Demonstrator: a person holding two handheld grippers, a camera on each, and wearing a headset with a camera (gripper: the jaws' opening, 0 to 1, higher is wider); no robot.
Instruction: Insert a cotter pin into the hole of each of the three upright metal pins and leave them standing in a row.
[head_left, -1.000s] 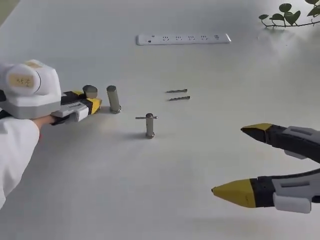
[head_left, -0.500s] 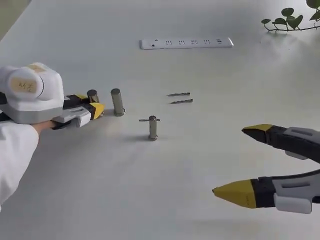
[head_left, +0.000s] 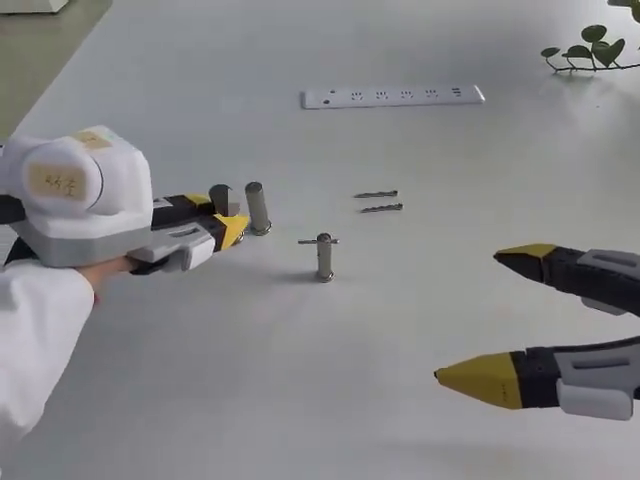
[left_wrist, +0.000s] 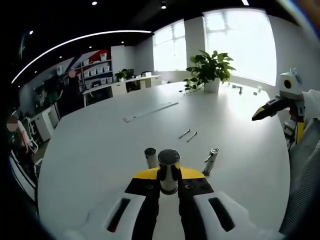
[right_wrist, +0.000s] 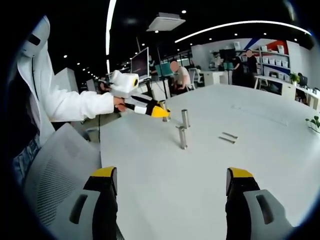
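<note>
Your left claw (head_left: 233, 224) is closed on the held pin (head_left: 220, 198), its yellow tips clamping the shaft from both sides. In the left gripper view this pin stands upright between the jaws, with its round head above them. Whether its foot touches the tabletop (head_left: 300, 380) cannot be told. Just beside the held pin, on the side away from your hand, the second pin (head_left: 258, 207) stands upright on the tabletop; it is close to the claw tips but apart from them, and its hole is bare. Further to your right and a little nearer to you stands the third pin (head_left: 324, 257), clear of both claws. A cotter (head_left: 318, 241) is pushed crosswise through it just below the head. The two loose cotters (head_left: 380, 201) lie side by side on the tabletop beyond the third pin, well apart from either claw. Your right claw (head_left: 467, 317) hangs at the near right with its jaws wide apart and nothing between them. In the right gripper view the three pins sit far ahead of its tips, with bare tabletop between. A power strip (head_left: 393, 96) lies flat at the far side, and a plant (head_left: 590, 48) reaches in at the far right corner.
</note>
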